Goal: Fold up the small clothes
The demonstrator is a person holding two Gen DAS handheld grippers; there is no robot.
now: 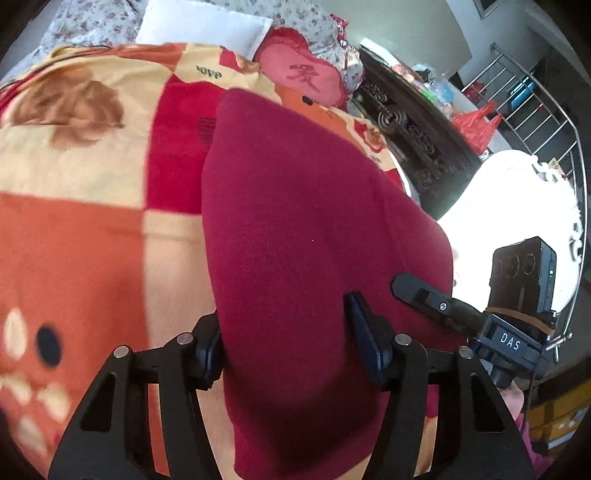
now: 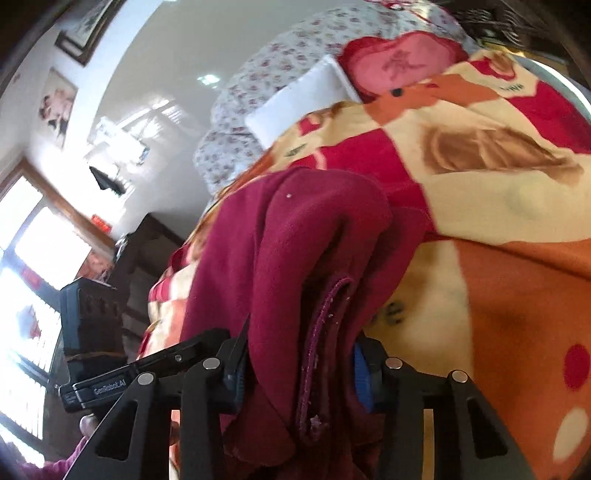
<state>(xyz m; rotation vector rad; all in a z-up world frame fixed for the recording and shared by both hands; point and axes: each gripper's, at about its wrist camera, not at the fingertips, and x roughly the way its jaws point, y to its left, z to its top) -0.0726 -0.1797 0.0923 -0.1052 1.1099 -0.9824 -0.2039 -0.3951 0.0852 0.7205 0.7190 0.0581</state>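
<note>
A dark red knit garment (image 1: 295, 206) lies on the patterned blanket (image 1: 74, 229), with its near end lifted. In the left wrist view my left gripper (image 1: 286, 332) is shut on it; the cloth fills the whole gap between the pads and hangs below them. One finger (image 1: 421, 295) of the right gripper rests against the garment's right edge. In the right wrist view the garment (image 2: 303, 229) is bunched, its stitched hem (image 2: 325, 325) running down between the jaws. There my right gripper (image 2: 301, 350) is shut on that bunch. The left gripper's body (image 2: 122, 376) shows at lower left.
The orange, red and cream blanket (image 2: 498, 295) covers the bed. At its far end lie a pink heart cushion (image 1: 306, 77), a white pillow (image 1: 199, 29) and floral bedding (image 2: 258, 85). A dark carved wooden board (image 1: 413, 136), a red bag (image 1: 476, 125) and a metal railing (image 1: 535, 110) stand at the right.
</note>
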